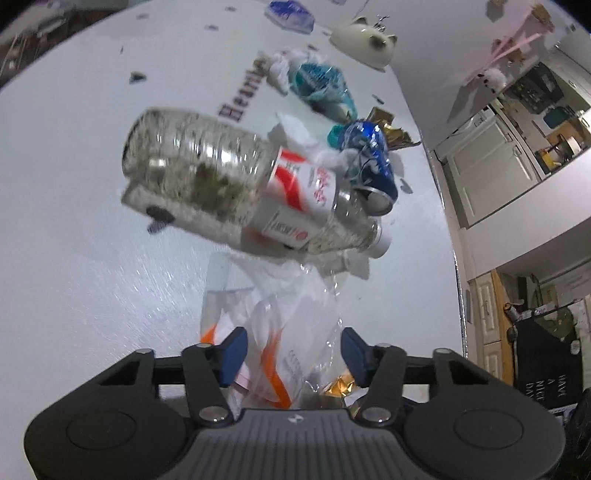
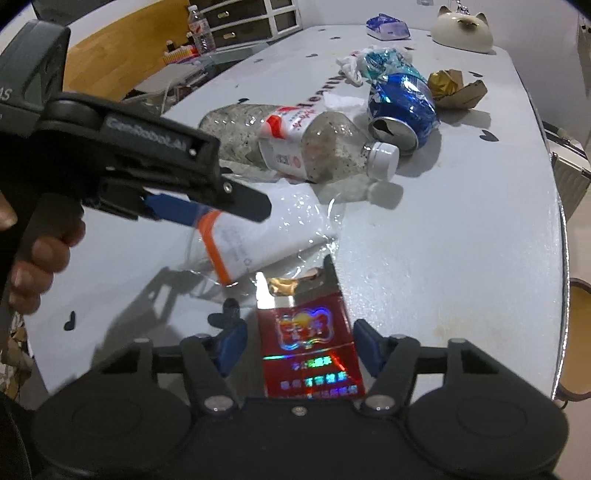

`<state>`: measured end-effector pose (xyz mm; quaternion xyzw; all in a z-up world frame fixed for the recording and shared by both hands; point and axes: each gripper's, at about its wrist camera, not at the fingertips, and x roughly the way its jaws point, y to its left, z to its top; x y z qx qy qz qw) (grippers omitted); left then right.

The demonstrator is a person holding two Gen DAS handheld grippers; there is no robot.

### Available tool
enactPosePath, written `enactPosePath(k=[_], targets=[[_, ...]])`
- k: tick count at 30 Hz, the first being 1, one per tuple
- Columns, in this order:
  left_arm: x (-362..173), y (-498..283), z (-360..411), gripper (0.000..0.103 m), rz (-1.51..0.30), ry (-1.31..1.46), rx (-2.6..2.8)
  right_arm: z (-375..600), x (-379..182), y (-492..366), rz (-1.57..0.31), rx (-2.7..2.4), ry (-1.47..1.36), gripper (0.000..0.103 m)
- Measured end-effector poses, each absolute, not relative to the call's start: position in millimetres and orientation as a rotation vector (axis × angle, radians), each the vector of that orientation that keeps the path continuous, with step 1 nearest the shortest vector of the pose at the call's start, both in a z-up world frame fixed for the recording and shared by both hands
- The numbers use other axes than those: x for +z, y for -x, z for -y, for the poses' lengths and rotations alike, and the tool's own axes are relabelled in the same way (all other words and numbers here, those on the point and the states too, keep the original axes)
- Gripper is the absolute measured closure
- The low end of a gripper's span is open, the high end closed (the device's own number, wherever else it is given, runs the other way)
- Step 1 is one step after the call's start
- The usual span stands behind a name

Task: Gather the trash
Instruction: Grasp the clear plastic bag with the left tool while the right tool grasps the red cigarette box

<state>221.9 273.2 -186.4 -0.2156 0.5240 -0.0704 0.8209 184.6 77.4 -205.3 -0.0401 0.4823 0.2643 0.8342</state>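
My left gripper (image 1: pixel 294 354) points down at a clear plastic bag (image 1: pixel 280 325) with orange stripes on the white table (image 1: pixel 74 192). The bag lies between its half-open blue fingers (image 1: pixel 234 350), and I cannot see the pads squeezing it. In the right wrist view the left gripper (image 2: pixel 229 214) comes in from the left over the same bag (image 2: pixel 266 236). My right gripper (image 2: pixel 299 343) straddles a red cigarette packet (image 2: pixel 310 339) with narrow gaps at its sides. Beyond lie a dirty plastic bottle (image 2: pixel 295 144) and a crushed blue can (image 2: pixel 402 110).
Further back are a teal wrapper (image 2: pixel 384 61), white tissue (image 2: pixel 351 64), a gold wrapper (image 2: pixel 454 86), a blue packet (image 2: pixel 388 27) and a cat-shaped ceramic piece (image 2: pixel 461 29). The table's curved edge (image 2: pixel 561 236) runs down the right. A hand (image 2: pixel 40 258) holds the left gripper's handle.
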Motion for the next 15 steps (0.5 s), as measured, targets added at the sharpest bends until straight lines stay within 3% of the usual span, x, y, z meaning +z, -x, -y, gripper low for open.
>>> enactPosePath(k=[4, 15], targets=[[-192, -221, -274, 0.077, -1.137, 0.482, -0.139, -76, -206, -183, -1.033, 0.553, 0.080, 0.046], [-158, -202, -266, 0.095, -1.082, 0.412, -0.154, -57, -187, -182, -0.994, 0.456, 0.053, 0.049]])
